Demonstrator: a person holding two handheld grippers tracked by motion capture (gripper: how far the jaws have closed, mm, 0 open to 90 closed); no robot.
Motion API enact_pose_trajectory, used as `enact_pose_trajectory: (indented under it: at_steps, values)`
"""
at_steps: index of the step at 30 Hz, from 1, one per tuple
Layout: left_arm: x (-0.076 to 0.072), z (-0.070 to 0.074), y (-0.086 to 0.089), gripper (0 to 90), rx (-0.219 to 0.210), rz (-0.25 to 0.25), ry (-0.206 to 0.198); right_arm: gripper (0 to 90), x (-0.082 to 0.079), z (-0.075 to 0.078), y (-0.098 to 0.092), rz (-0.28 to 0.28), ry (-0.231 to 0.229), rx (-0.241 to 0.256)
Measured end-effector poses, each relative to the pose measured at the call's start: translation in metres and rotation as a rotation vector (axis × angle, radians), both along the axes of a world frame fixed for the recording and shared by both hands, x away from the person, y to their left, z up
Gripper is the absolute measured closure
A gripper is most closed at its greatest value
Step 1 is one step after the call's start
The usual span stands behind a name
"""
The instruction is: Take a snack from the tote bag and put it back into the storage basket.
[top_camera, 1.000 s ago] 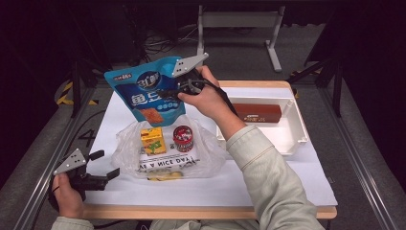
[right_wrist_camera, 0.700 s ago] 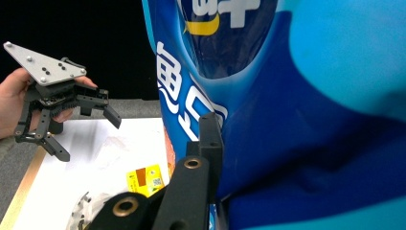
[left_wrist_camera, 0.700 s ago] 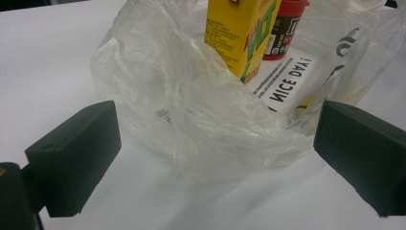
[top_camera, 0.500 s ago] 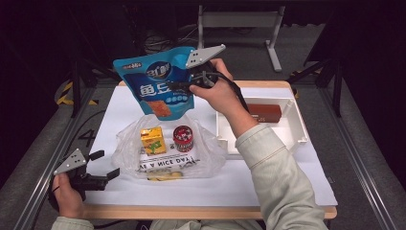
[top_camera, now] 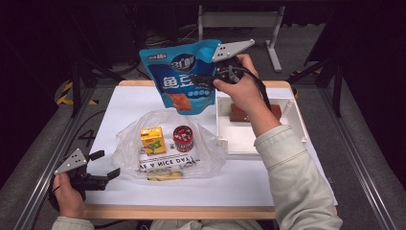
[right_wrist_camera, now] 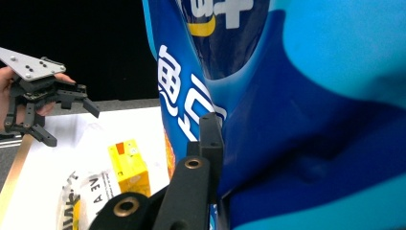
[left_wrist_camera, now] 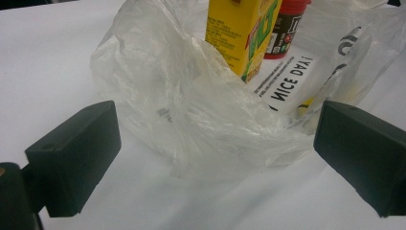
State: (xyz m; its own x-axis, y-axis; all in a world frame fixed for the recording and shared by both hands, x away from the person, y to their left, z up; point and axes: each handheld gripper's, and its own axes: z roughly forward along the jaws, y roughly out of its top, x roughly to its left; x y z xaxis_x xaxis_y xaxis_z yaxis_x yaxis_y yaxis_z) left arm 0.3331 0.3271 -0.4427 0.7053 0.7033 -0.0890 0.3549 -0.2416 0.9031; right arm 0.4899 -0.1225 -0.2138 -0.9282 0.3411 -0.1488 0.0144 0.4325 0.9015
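A large blue snack pouch hangs in the air above the table's far middle, and my right gripper is shut on its right side. In the right gripper view the blue snack pouch sits close against one black jaw. Below it a clear plastic bag lies open on the white table, holding a yellow juice carton and a red-lidded can. My left gripper stands open at the table's front left, just beside the plastic bag.
A white tray stands to the right of the bag with a brown box in it. The white table surface ends at a wooden front edge. Metal rails run along both sides, with dark floor and a stand behind.
My right gripper has lifted the blue pouch higher and carried it to the right. The left gripper has stayed where it was.
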Motion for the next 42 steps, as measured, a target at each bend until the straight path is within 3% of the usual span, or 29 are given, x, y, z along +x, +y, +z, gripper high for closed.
enact_pose_trajectory:
  at_steps: [12,42]
  values:
    - [0.000,0.000,-0.002,2.7,-0.004,0.001,0.007,88.3,-0.003,0.004,-0.045,-0.074,0.005,0.003]
    - [0.000,-0.001,-0.004,2.7,-0.003,-0.005,0.012,89.0,-0.001,-0.001,-0.123,-0.235,0.017,0.018]
